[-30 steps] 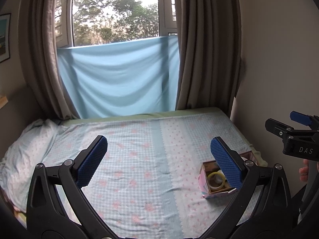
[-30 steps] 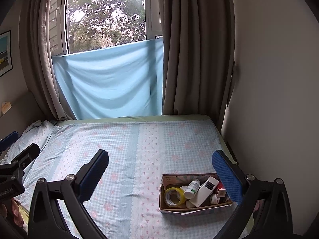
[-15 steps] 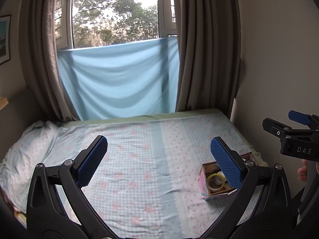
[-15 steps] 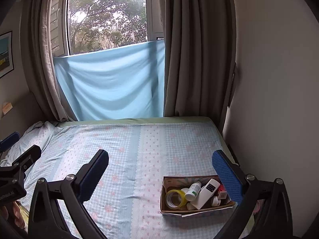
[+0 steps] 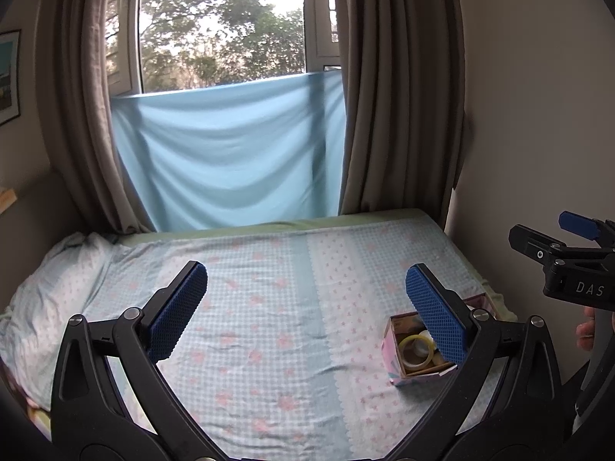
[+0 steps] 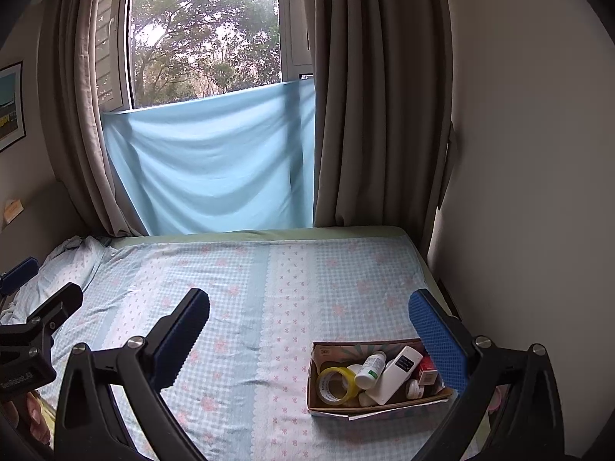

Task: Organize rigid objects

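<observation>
A shallow cardboard box [image 6: 319,399] sits on the bed near its right front. It holds a yellow tape roll [image 6: 337,384], a small white bottle [image 6: 369,368], a white rectangular device [image 6: 396,374], a red item [image 6: 427,369] and small white pieces. In the left wrist view the box [image 5: 394,361] shows with the tape roll [image 5: 415,351], partly behind a finger. My left gripper [image 5: 305,307] is open and empty above the bed. My right gripper [image 6: 307,336] is open and empty, its right finger over the box's right end.
The bed [image 6: 250,288] has a checked blue and pink sheet. A pillow [image 5: 46,284] lies at the left. A blue cloth [image 6: 207,161] hangs under the window between brown curtains. A wall [image 6: 538,192] runs along the bed's right side.
Both views have shifted slightly, so the bed and box sit a little lower in frame. Both grippers remain open and empty.
</observation>
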### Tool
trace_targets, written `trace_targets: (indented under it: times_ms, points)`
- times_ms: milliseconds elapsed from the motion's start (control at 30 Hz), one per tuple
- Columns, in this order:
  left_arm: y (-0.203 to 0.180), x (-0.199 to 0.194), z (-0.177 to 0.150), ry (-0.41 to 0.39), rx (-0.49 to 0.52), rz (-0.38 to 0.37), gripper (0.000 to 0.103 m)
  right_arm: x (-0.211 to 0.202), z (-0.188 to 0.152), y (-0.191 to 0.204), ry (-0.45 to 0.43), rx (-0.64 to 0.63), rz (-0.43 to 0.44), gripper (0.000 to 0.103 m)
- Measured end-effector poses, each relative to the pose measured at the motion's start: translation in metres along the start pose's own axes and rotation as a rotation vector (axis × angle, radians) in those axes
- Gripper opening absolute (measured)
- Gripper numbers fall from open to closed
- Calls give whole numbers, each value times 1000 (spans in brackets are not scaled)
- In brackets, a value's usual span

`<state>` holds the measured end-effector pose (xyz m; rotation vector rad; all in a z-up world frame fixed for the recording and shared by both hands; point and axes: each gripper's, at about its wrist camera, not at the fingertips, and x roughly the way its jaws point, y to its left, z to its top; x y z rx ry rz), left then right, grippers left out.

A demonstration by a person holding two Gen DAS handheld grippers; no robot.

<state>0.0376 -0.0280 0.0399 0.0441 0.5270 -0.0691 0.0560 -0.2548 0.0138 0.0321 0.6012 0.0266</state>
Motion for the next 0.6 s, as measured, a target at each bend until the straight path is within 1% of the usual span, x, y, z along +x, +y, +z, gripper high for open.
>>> trace_targets:
  times_ms: [200, 300, 400, 500, 600]
  points:
    - [-4, 0, 1, -10, 21, 2, 103, 0, 0, 1, -3, 7, -5, 103]
    - [-8, 1, 1, -14, 36, 27, 103, -1, 0, 1, -5, 9, -7, 103]
    - [-9, -1, 1, -37, 36, 44, 103, -1, 1, 2, -9, 11, -10, 103]
    - [-8, -2, 2, -44, 21, 9, 103, -1, 2, 2, -11, 16, -13, 103]
    - [-4, -3, 1, -61, -1, -1, 103, -1, 3, 4, -15, 16, -15, 103]
